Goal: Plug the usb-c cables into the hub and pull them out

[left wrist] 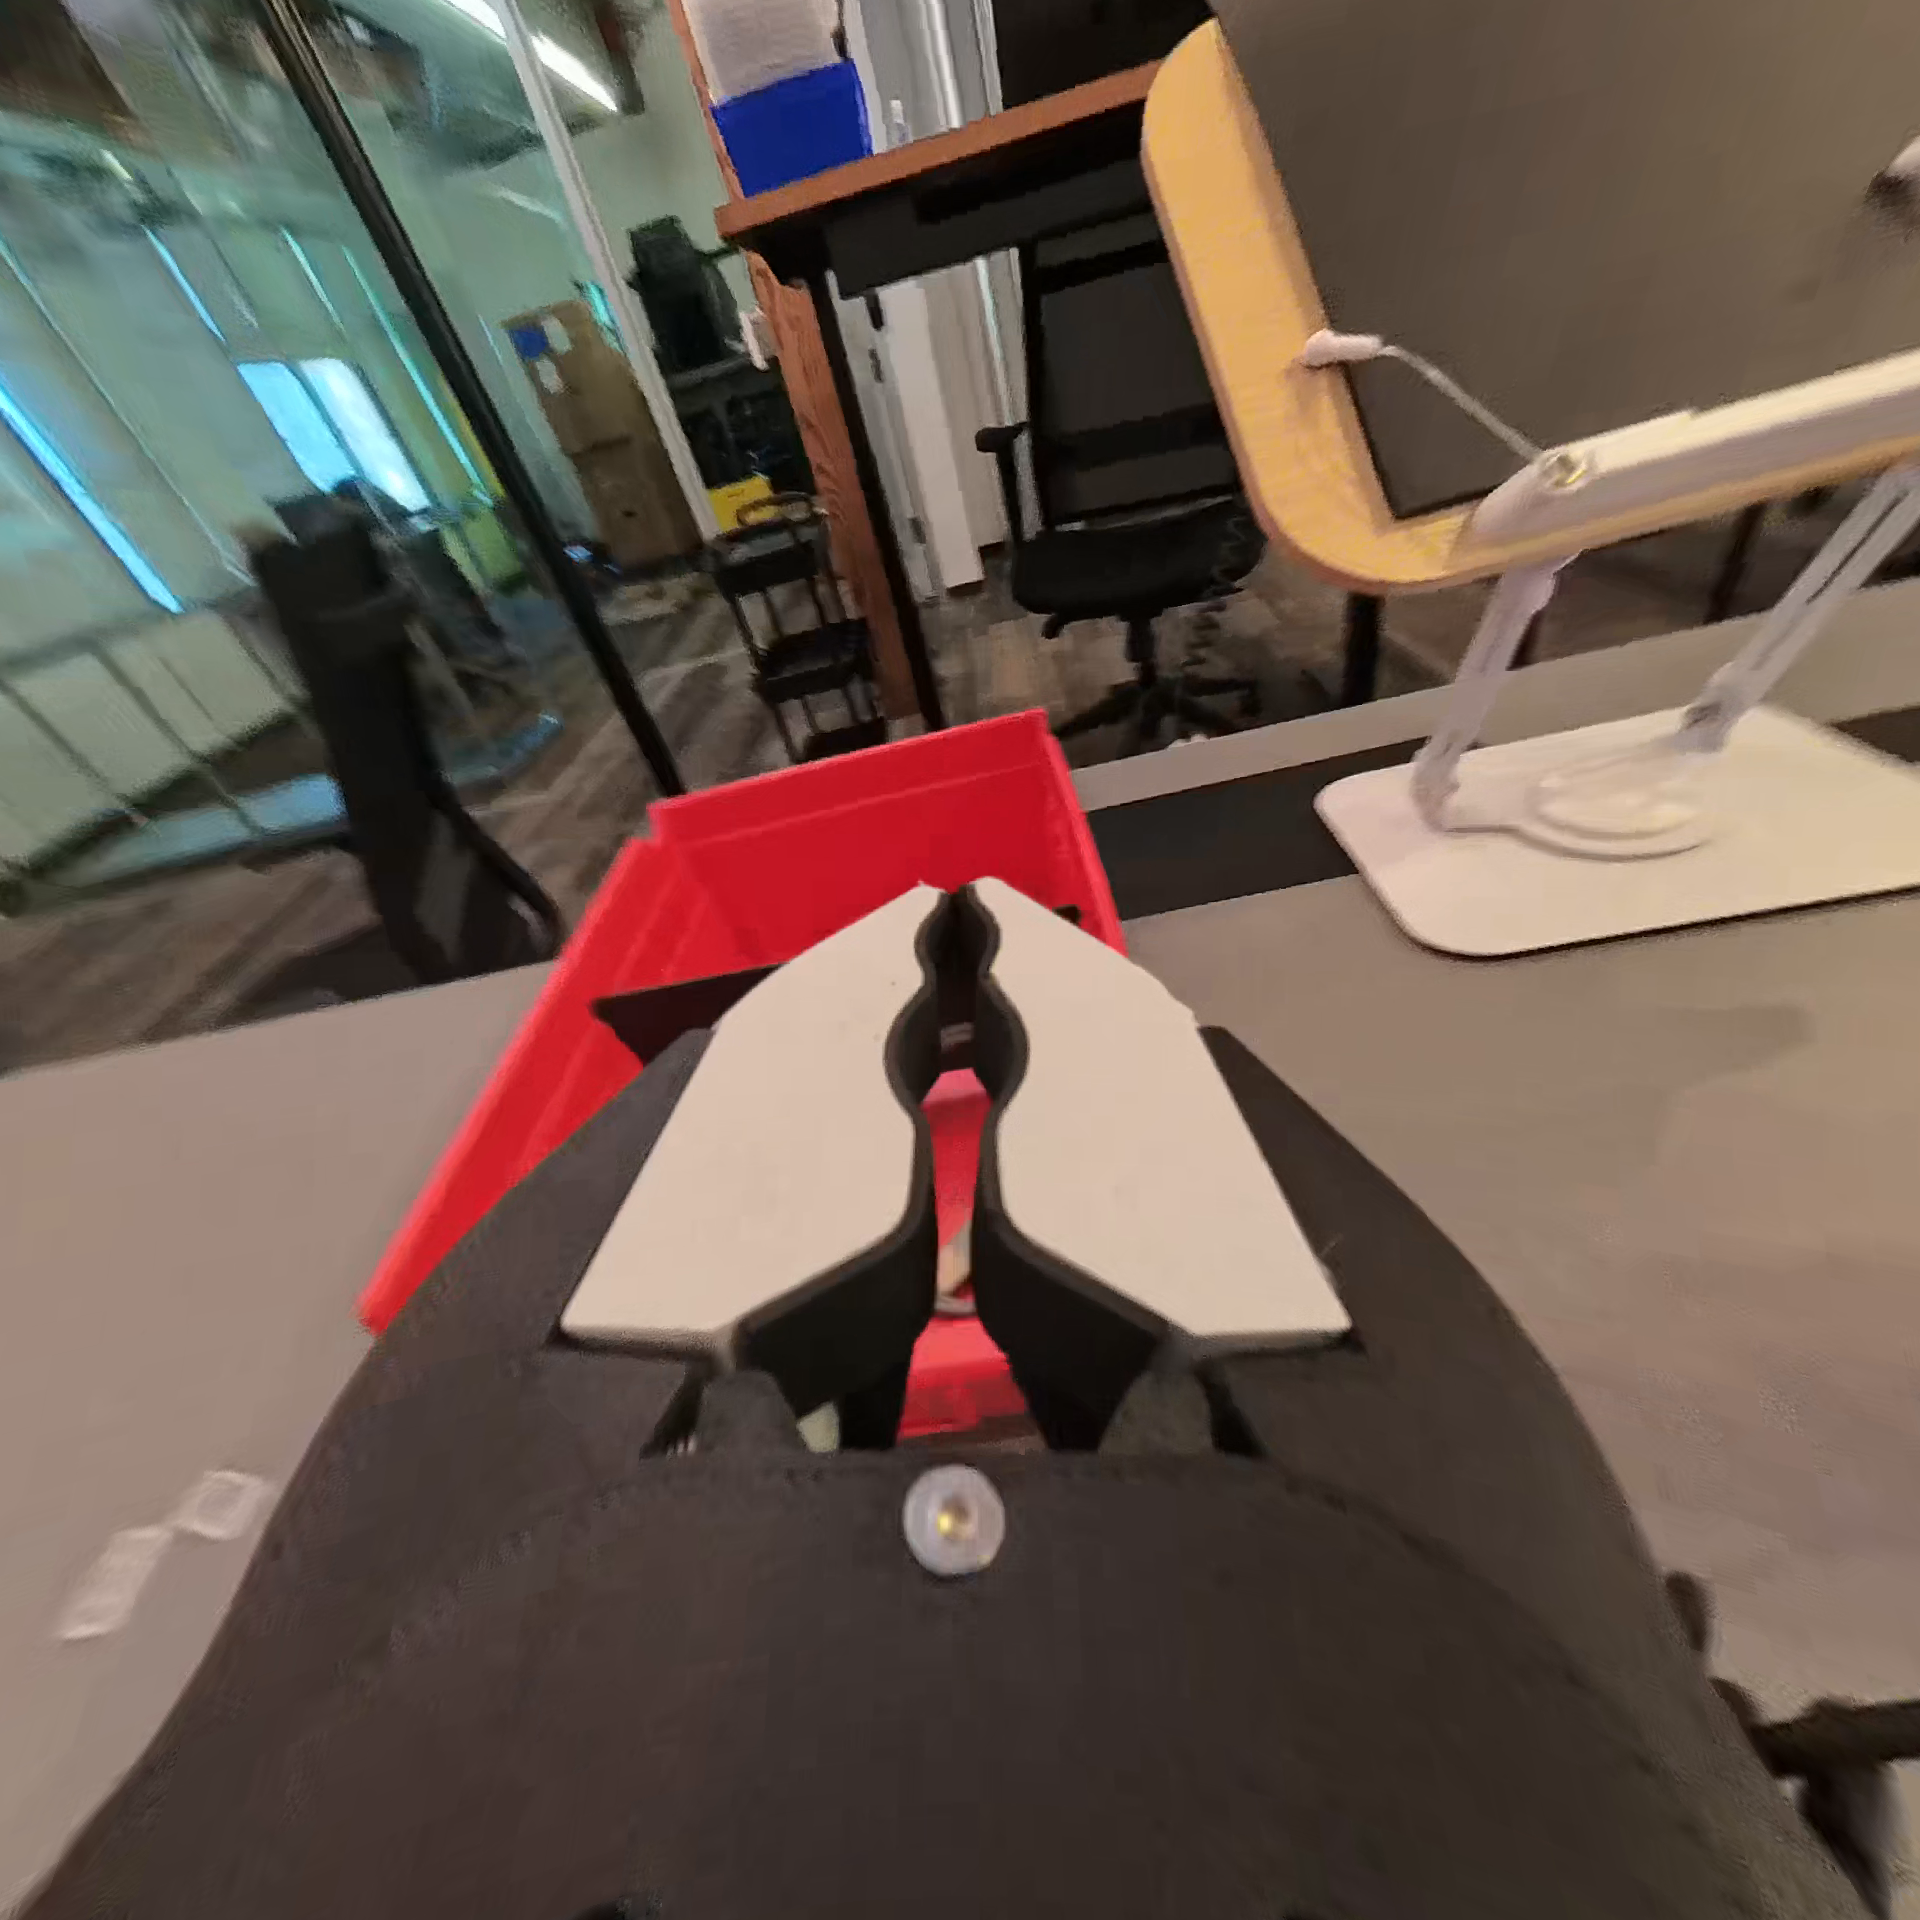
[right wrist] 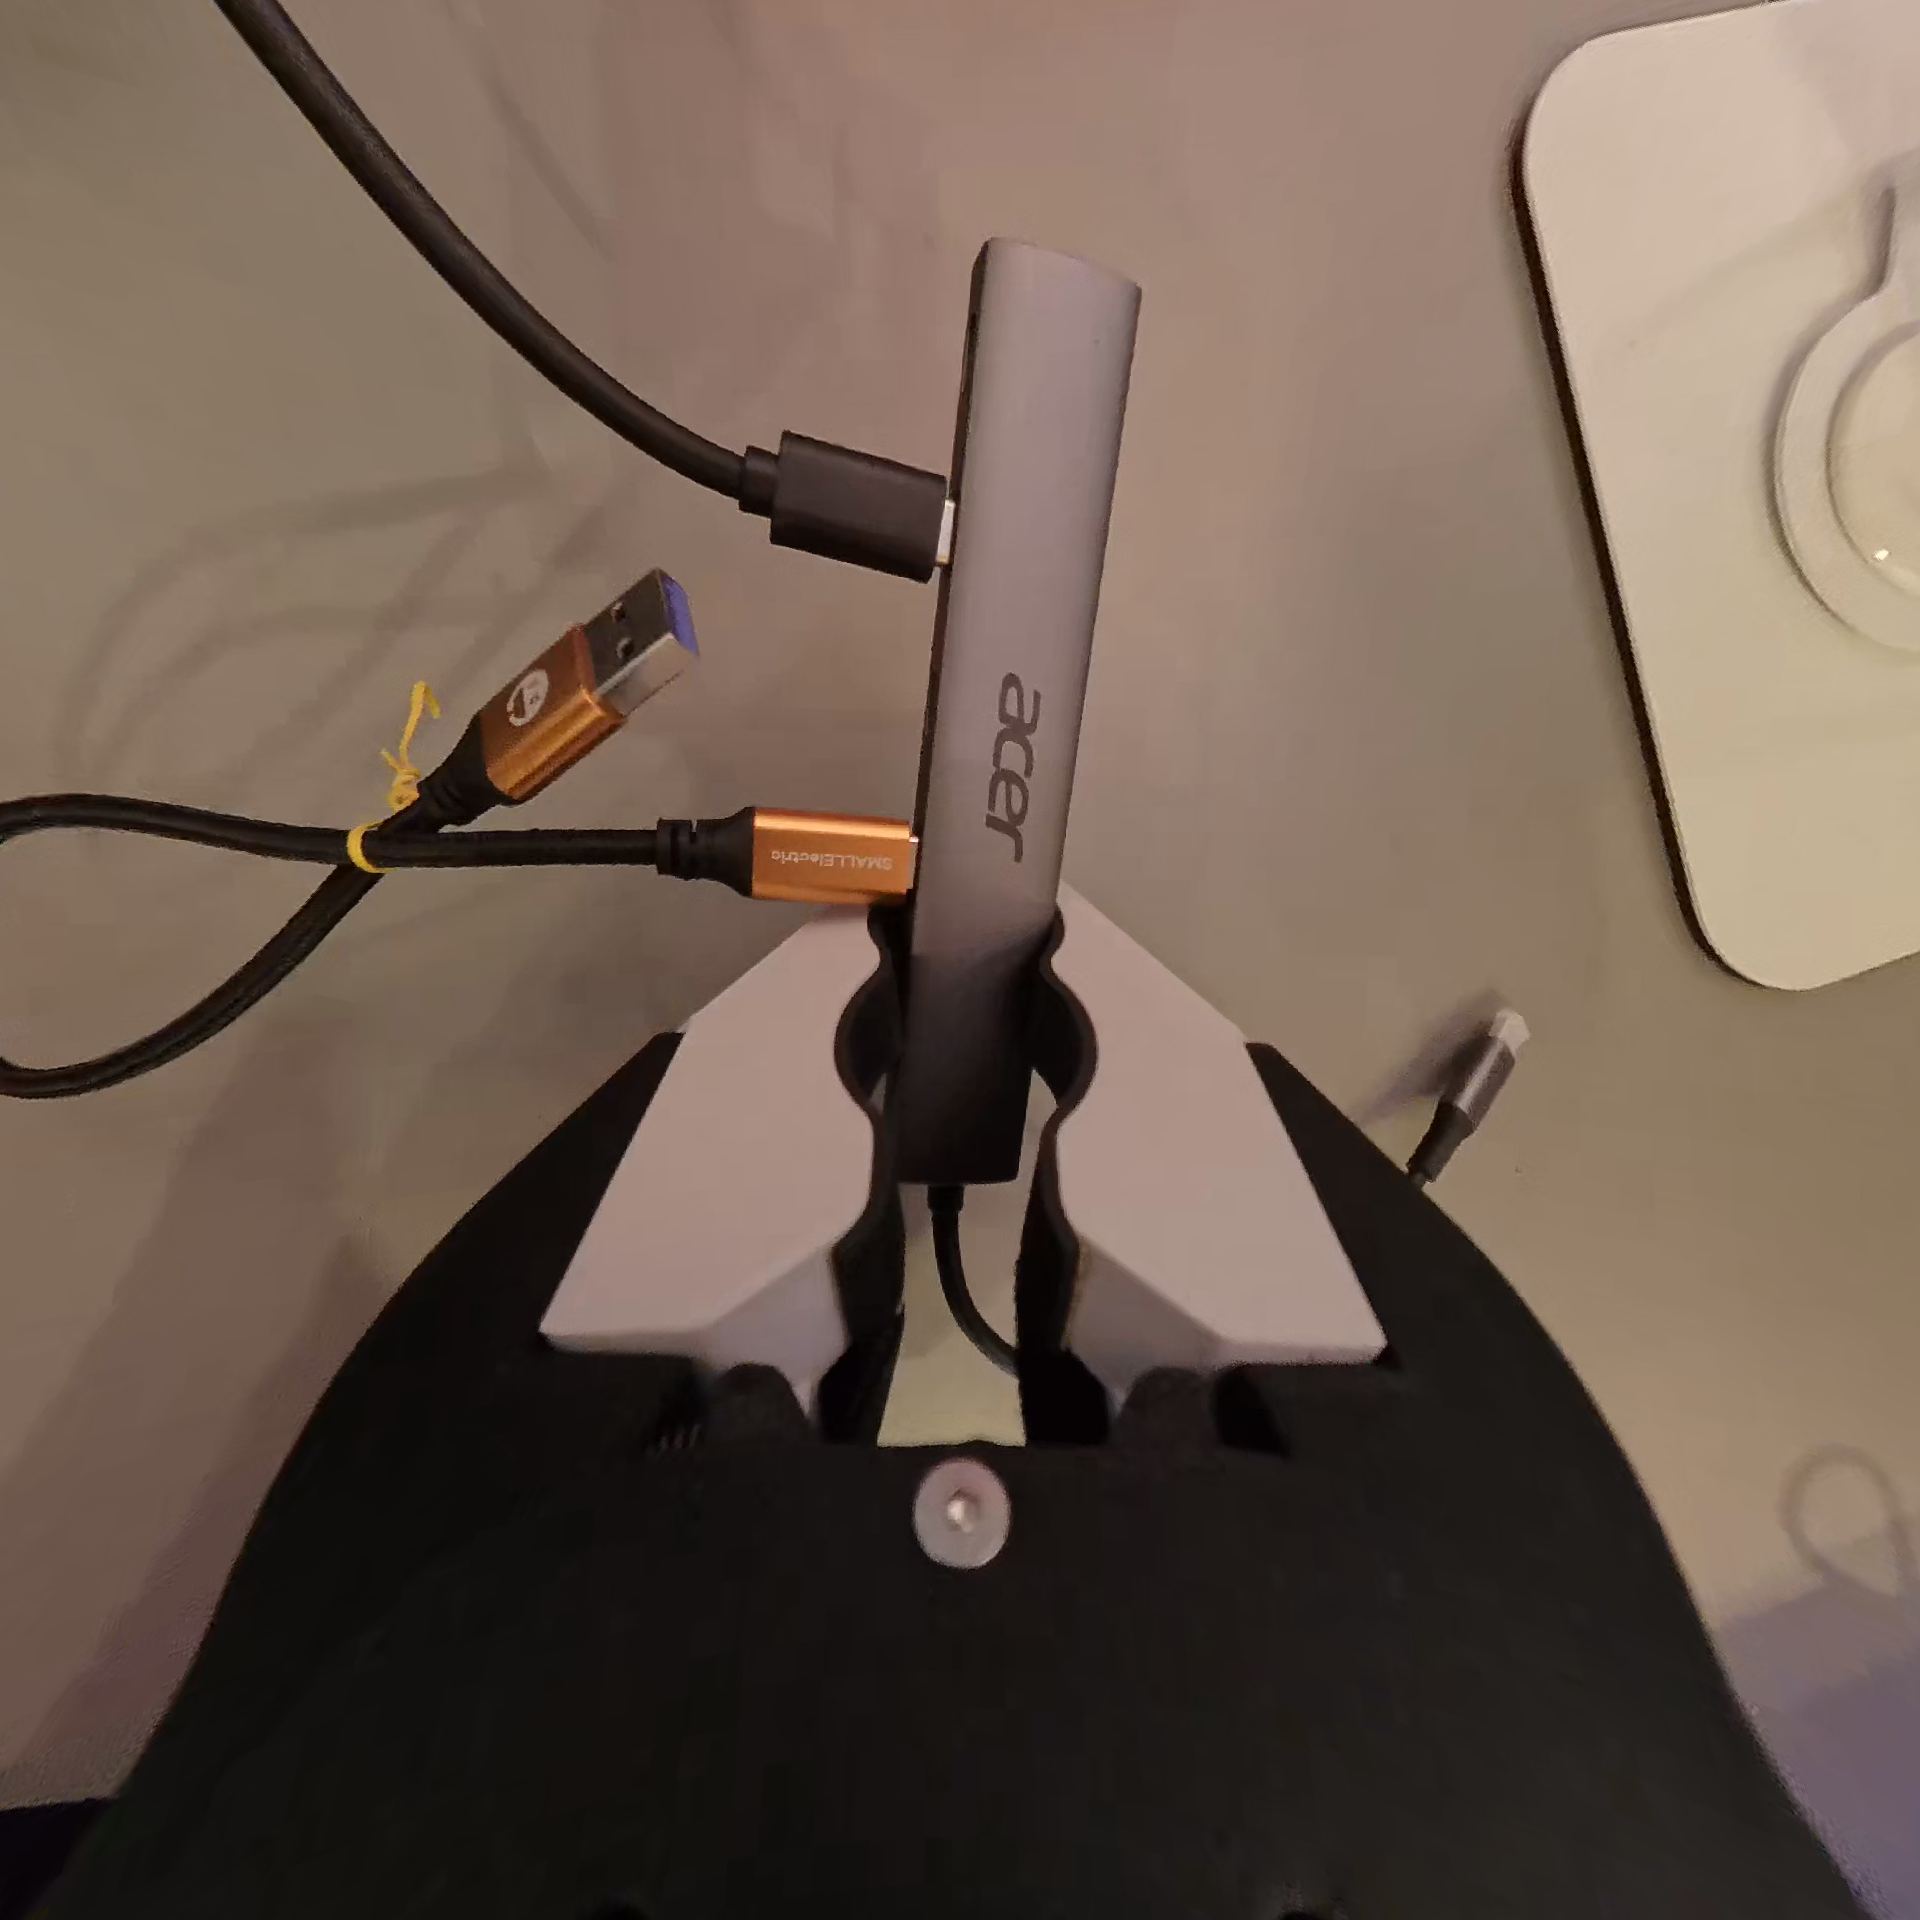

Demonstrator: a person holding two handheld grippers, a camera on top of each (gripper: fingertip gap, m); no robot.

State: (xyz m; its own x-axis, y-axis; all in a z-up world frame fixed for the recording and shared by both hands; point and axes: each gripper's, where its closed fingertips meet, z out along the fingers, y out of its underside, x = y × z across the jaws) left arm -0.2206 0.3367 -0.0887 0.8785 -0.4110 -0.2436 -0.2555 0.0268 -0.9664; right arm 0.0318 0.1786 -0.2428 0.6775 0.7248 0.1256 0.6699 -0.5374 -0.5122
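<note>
My right gripper point(right wrist: 966, 925) is shut on the lower end of a grey hub point(right wrist: 1039, 520) and holds it above the grey table, pointing away from me. A black usb-c plug point(right wrist: 847, 504) sits in the hub's left side near the middle. An orange usb-c plug point(right wrist: 831, 857) on a braided black cable sits in the same side, just above my fingertips. My left gripper point(left wrist: 956, 899) is shut with nothing between its tips, and it hovers over a red bin point(left wrist: 862, 831). The hub does not show in the left wrist view.
A loose orange usb-a plug point(right wrist: 582, 696) is tied to the braided cable with a yellow tie. The hub's own grey plug point(right wrist: 1481, 1070) lies at the right. A white stand base point(right wrist: 1714, 468) is at the far right, and it also shows in the left wrist view point(left wrist: 1621, 821). Left tips to right tips: about 35 centimeters.
</note>
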